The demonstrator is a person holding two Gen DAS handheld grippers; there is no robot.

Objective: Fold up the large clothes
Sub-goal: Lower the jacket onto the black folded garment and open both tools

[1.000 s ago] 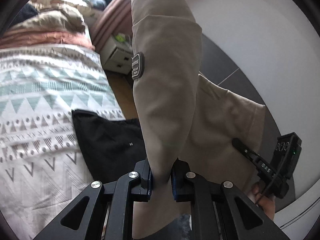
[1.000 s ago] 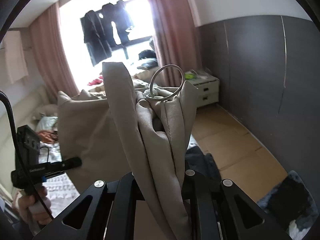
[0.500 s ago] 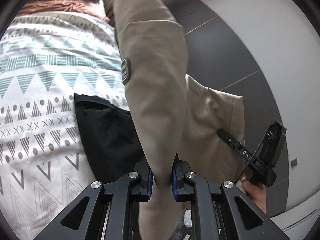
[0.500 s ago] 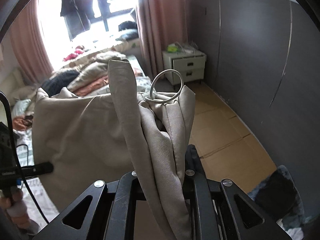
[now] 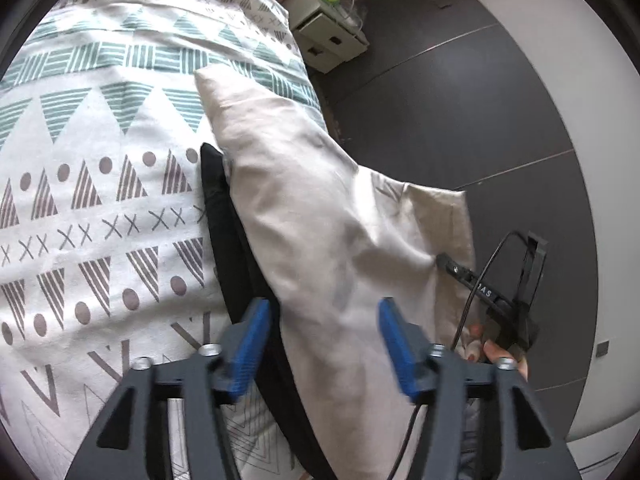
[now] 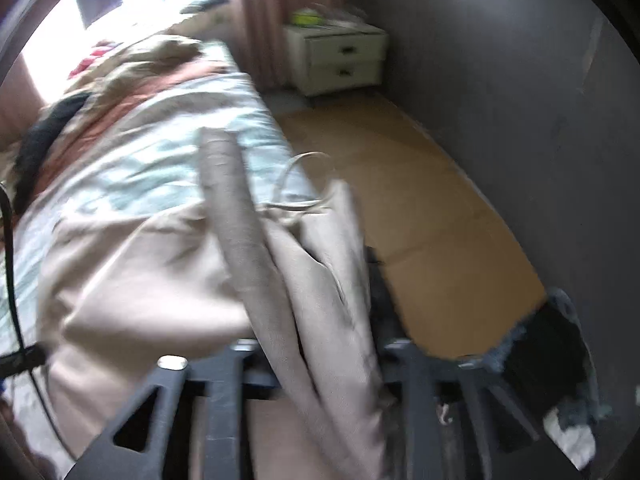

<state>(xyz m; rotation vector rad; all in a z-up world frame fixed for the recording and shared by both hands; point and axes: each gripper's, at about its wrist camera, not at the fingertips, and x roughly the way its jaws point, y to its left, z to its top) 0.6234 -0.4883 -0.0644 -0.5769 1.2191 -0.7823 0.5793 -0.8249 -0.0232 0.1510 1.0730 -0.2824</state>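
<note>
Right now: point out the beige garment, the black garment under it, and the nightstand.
beige garment [image 5: 320, 216], left wrist view, middle of the folded panel.
black garment [image 5: 228, 232], left wrist view, exposed left edge.
nightstand [image 6: 340, 62], right wrist view, drawer front.

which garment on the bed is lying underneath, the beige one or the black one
The black garment: only its edge shows, pinned beneath the beige garment draped across it on the patterned bedspread.

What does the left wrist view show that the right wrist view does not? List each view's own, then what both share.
Left wrist only: the left gripper, jaws opening, pads off the cloth; a black garment under the beige one; the right gripper's finger. Right wrist only: the right gripper, jaws opening around a bunched fold; a white cord loop; the wooden floor. Both: beige garment, patterned bedcover, white nightstand.
</note>
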